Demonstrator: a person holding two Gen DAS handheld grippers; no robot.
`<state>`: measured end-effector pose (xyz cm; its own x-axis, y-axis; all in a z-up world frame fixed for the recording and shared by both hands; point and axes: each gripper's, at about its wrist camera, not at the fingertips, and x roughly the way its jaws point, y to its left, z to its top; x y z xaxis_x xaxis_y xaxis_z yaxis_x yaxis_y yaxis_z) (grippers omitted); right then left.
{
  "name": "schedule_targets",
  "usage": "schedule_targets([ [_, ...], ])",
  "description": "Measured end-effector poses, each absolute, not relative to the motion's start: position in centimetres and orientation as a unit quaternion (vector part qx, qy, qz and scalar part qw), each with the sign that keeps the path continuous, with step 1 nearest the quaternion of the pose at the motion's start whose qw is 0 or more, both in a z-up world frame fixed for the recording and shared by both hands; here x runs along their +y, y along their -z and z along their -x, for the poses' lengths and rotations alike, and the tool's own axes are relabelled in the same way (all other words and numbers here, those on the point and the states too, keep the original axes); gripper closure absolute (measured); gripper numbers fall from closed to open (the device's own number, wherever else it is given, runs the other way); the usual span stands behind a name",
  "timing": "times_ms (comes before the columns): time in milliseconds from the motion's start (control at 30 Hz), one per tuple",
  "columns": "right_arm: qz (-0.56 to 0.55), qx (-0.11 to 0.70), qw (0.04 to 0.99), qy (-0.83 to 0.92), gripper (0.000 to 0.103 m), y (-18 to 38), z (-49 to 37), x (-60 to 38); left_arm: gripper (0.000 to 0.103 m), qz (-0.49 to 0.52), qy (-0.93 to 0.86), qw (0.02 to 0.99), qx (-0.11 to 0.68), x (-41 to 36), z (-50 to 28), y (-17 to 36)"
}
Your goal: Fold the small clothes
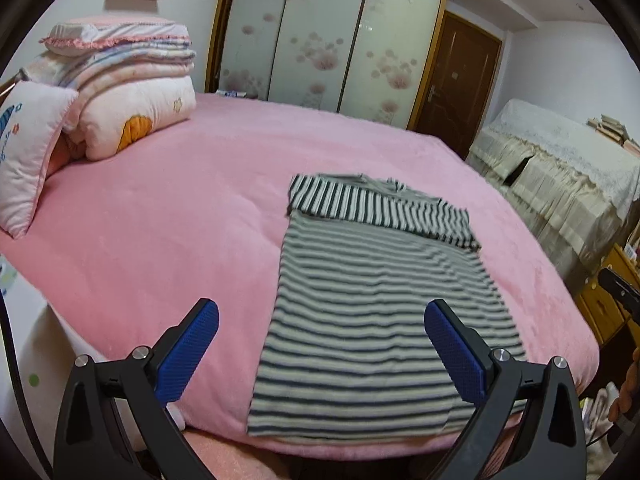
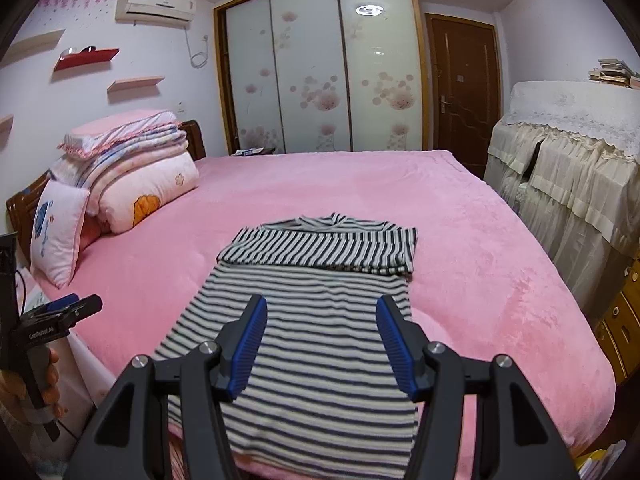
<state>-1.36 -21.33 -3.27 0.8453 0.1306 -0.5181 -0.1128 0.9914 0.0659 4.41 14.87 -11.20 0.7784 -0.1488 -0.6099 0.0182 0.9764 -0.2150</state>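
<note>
A black-and-white striped shirt (image 1: 372, 308) lies flat on the pink bed (image 1: 180, 216), narrowed to a long strip, with its sleeves folded across the far end. My left gripper (image 1: 322, 320) is open and empty, held above the shirt's near hem with its left finger over bare bed. In the right wrist view the shirt (image 2: 316, 320) lies straight ahead. My right gripper (image 2: 322, 316) is open and empty above the shirt's near half. The left gripper also shows at the left edge of the right wrist view (image 2: 68, 306).
Folded quilts (image 2: 136, 172) and a pillow (image 2: 60, 228) are stacked at the bed's head on the left. A cloth-covered cabinet (image 2: 572, 168) stands to the right of the bed. A wardrobe (image 2: 320, 72) and a door (image 2: 460, 92) are behind.
</note>
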Motion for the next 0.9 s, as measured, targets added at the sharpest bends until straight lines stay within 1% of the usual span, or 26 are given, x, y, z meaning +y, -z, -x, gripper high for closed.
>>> schedule_targets([
  [167,-0.005,0.284,0.956,-0.069,0.046,5.9,2.9,-21.6,0.001,0.113,0.038,0.92,0.372,16.3,-4.5,15.0],
  [300,0.017,0.288,0.955,-0.071,0.046,7.4,3.9,-21.7,0.001,0.138,0.046,0.91,0.387,17.8,-4.3,17.9],
  [433,0.007,0.325,0.943,-0.07,0.046,9.4,3.5,-23.2,0.001,0.153,0.068,0.901,0.4,18.5,-4.4,20.1],
  [567,-0.006,0.351,0.934,-0.058,0.046,11.3,3.0,-25.2,0.002,0.146,0.08,0.891,0.423,18.3,-4.7,22.3],
  [767,-0.042,0.394,0.917,-0.055,0.046,14.9,2.7,-28.0,0.006,0.14,0.097,0.878,0.448,17.7,-5.4,25.0],
  [833,-0.051,0.407,0.911,-0.051,0.048,16.1,2.7,-28.9,0.011,0.146,0.103,0.871,0.457,17.7,-5.7,26.0],
  [900,-0.062,0.423,0.903,-0.049,0.052,17.3,2.7,-29.5,0.013,0.158,0.111,0.865,0.463,17.7,-5.8,26.8],
])
